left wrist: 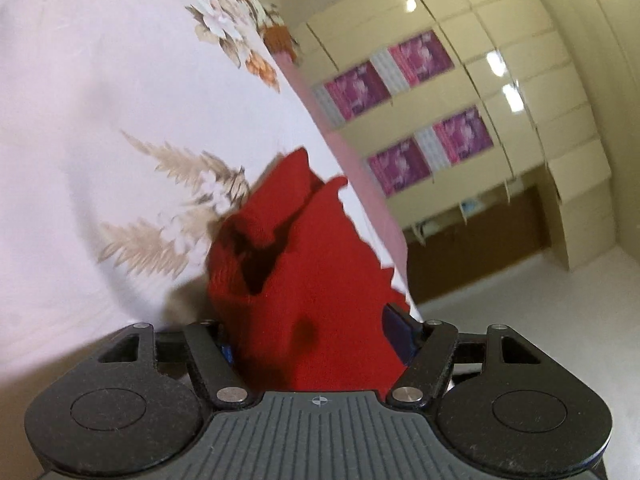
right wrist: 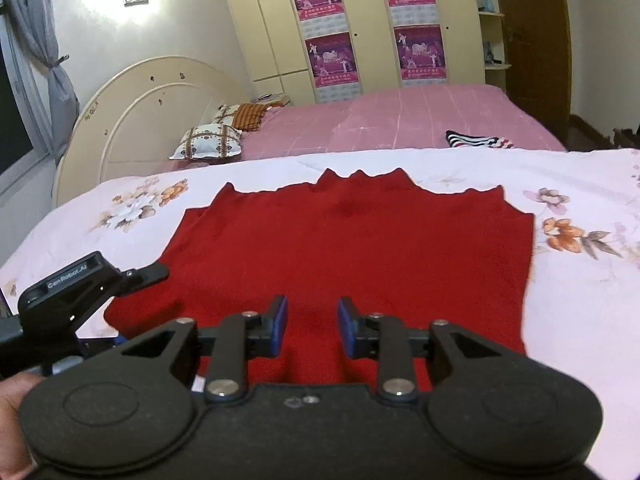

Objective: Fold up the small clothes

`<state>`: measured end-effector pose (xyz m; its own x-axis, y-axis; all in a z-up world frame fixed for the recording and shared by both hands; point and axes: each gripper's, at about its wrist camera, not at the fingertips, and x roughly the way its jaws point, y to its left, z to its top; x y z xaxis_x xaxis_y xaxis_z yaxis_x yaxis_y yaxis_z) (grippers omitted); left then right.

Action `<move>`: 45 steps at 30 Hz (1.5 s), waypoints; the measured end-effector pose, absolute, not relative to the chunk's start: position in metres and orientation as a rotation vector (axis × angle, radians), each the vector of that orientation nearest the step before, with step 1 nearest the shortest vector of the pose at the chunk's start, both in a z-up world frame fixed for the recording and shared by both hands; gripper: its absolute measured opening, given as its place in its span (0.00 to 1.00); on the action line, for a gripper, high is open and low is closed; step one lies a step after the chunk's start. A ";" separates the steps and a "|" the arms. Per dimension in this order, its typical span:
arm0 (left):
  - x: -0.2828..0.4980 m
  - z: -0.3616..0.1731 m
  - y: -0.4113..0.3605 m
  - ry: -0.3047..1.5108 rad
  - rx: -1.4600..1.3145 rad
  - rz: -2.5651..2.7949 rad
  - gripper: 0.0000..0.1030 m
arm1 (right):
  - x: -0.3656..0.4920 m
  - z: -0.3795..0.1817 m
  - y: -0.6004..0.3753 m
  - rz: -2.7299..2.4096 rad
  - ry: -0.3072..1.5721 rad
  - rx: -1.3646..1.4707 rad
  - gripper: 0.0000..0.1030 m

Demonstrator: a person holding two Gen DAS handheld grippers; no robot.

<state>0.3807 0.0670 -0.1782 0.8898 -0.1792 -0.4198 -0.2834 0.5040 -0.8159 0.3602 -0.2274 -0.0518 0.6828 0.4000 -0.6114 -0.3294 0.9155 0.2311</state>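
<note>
A red knitted garment (right wrist: 344, 244) lies spread flat on a white floral sheet (right wrist: 580, 184). My right gripper (right wrist: 312, 322) hovers over its near edge, its blue-padded jaws apart with only cloth beneath them. In the left wrist view, the red garment (left wrist: 304, 272) fills the space between the fingers of my left gripper (left wrist: 320, 332); its fingertips are mostly hidden by bunched cloth, one blue pad (left wrist: 396, 330) showing at the right. The left gripper's black body (right wrist: 76, 292) shows at the garment's left edge in the right wrist view.
The floral sheet (left wrist: 100, 100) covers a bed with a pink cover (right wrist: 420, 116) beyond. A striped folded garment (right wrist: 478, 139) lies at the far right. Pillows (right wrist: 212, 142) and a round headboard (right wrist: 148, 108) are at the far left. Wardrobes with purple posters (right wrist: 328, 60) stand behind.
</note>
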 end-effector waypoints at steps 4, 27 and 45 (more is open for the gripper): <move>0.404 -0.180 0.070 0.512 -1.032 0.084 0.48 | 0.384 -0.059 -0.221 0.417 0.727 0.132 0.09; 0.438 -0.196 0.082 0.571 -1.018 0.023 0.17 | 0.400 -0.099 -0.190 0.420 0.726 0.000 0.06; 0.472 -0.054 -0.031 0.608 -0.430 -0.390 0.17 | 0.431 -0.114 -0.255 0.392 0.849 0.612 0.01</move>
